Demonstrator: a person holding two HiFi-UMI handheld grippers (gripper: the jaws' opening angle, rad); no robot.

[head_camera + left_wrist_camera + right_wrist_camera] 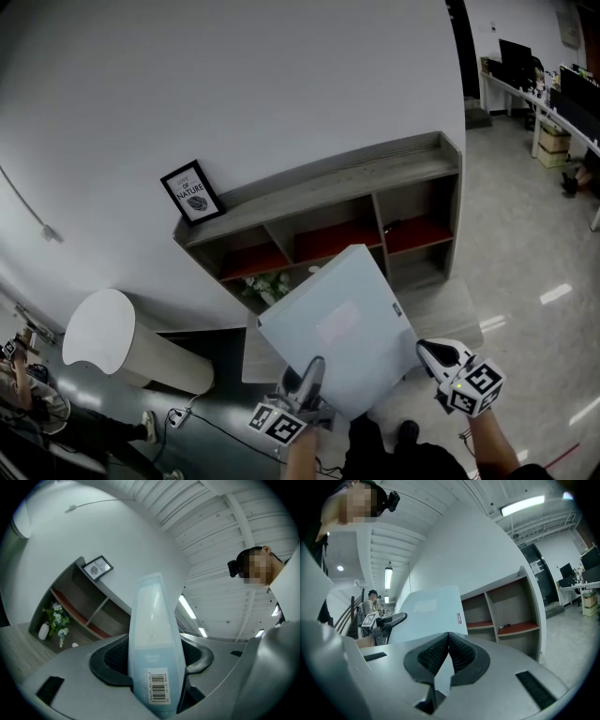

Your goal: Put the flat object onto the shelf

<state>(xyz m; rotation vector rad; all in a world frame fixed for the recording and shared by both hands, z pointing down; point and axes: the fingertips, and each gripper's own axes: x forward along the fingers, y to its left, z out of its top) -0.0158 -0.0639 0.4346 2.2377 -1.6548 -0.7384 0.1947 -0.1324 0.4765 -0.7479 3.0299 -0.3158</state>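
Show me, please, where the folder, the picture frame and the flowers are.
folder (pixel 337 323): head view, middle of its flat face.
picture frame (pixel 192 192): head view, its printed centre.
flowers (pixel 57 615): left gripper view, the white blossoms.

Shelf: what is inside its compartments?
Flowers stand in the lower left one, and a small dark item lies in the upper right. The folder covers the lower middle one, so its contents cannot be seen.

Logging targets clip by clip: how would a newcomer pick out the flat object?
In front of the grey shelf unit against the white wall, the left gripper holds up a pale blue flat case. It is the only broad plain panel, barcoded on its edge.
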